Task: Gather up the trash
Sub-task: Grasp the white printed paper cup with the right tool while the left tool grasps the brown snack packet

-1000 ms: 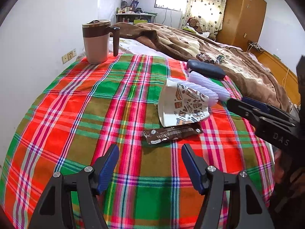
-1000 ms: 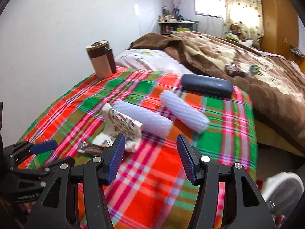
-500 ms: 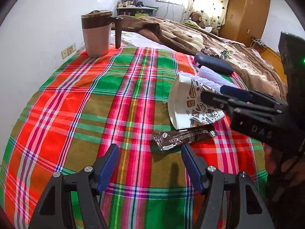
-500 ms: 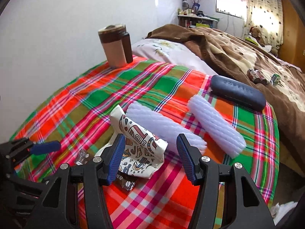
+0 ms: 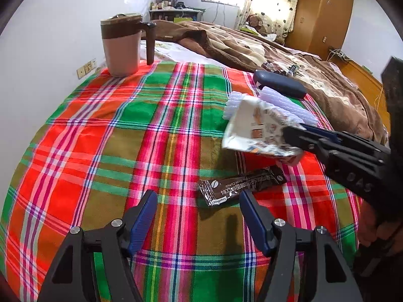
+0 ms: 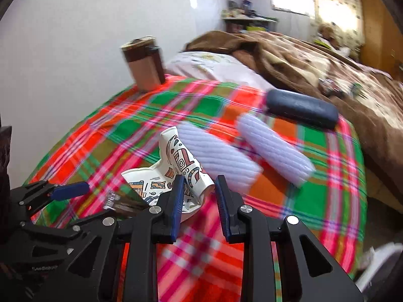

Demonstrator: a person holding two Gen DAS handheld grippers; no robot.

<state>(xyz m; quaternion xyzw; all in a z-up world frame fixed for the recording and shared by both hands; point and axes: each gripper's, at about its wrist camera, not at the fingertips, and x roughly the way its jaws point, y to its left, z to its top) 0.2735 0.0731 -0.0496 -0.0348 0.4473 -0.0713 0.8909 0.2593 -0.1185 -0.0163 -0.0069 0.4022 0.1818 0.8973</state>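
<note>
- A plaid cloth (image 5: 105,136) in red, green, olive and pink covers a flat surface; every place below is given relative to a crushed paper cup (image 5: 254,132).
- The cup is white card, flattened and creased, printed with orange, brown and blue geometric patterns. No words on it can be read.
- The right gripper (image 6: 199,192) has the cup's crumpled end between its blue ribbed pads, and its jaws are closing on it. In the left wrist view the cup looks lifted off the cloth in that gripper.
- Just in front of the cup, flat on the cloth, lies a sachet (image 5: 241,185): a long, dark brown, glossy foil strip with a coffee-bean mark and "Coffee" among small white print, the rest too small to read.
- The left gripper (image 5: 197,216) hovers just short of the sachet, its blue pads well apart and holding nothing.
- Right behind the cup lie two pale lilac ribbed rolls (image 6: 274,148), soft-looking cylinders side by side.
- Beyond the rolls is a dark blue oblong case (image 6: 302,112) with rounded ends.
- Far from the cup, at the cloth's back corner by the white wall, stands a mug (image 5: 122,47): pinkish body, brown band, lid and handle.
- Behind everything spreads a brown fleecy blanket (image 5: 289,58).
- The right gripper's black body bears the raised letters "DAS".
</note>
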